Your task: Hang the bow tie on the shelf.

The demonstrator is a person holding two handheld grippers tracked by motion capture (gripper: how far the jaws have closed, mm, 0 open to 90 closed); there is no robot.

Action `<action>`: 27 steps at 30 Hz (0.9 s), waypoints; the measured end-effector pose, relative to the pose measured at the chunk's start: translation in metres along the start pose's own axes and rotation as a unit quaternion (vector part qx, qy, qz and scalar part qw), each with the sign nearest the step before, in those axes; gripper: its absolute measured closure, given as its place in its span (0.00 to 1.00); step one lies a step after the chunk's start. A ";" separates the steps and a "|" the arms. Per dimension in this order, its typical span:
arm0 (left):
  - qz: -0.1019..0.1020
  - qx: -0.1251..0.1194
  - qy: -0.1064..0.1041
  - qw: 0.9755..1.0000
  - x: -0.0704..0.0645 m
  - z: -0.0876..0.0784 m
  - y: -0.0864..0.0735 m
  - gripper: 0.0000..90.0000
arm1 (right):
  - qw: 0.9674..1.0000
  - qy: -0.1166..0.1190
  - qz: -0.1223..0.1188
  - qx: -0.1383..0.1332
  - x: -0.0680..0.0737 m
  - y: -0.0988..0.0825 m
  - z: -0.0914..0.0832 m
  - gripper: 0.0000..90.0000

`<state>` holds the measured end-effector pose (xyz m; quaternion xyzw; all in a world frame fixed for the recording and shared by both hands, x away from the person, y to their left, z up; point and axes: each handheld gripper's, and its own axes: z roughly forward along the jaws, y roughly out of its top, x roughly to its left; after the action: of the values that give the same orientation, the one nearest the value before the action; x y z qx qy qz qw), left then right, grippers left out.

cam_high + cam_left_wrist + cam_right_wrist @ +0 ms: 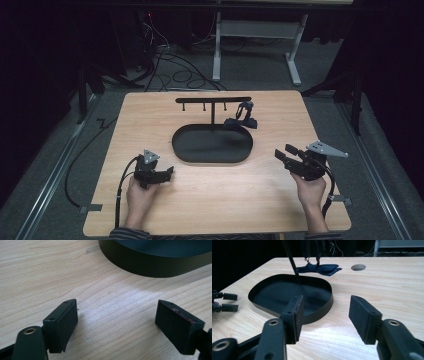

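Two grippers rest near the bench's front edge in the high view: left gripper (167, 172), right gripper (281, 152), both gaping wide, nothing held. Matte black oval tray (212, 160) sits mid-bench, long axis left-right.

Left gripper view: tray wall (150, 265) over pale woodgrain.

Right gripper view: dark blue bow tie (319, 268) behind the tray's far rim, dangling from the stand (292, 262).

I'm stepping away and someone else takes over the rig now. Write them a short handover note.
Left hand-held gripper: open, empty, resting near the black tray.
Right hand-held gripper: open, empty, pointing at the tray from the right.
Dark bow tie: hangs by its strap from the right end of the T-shaped stand, touching the table behind the tray.
Done: nothing gripped yet.
Left: probably grip the bow tie; where it goes is unclear.
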<state>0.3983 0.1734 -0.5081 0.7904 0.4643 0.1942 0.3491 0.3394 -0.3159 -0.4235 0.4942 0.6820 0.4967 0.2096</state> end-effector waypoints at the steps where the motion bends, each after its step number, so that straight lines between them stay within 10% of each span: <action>1: 0.000 0.000 0.000 1.000 0.000 0.000 0.000 0.21 | 1.000 0.001 0.000 0.000 0.001 0.000 0.000 0.55; 27: 0.001 0.000 0.000 1.000 0.000 0.000 0.000 0.21 | 0.999 0.034 0.019 0.037 0.011 -0.031 0.028 0.61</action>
<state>0.3980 0.1734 -0.5081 0.7909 0.4636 0.1944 0.3488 0.3425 -0.2937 -0.4609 0.4972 0.6974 0.4911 0.1588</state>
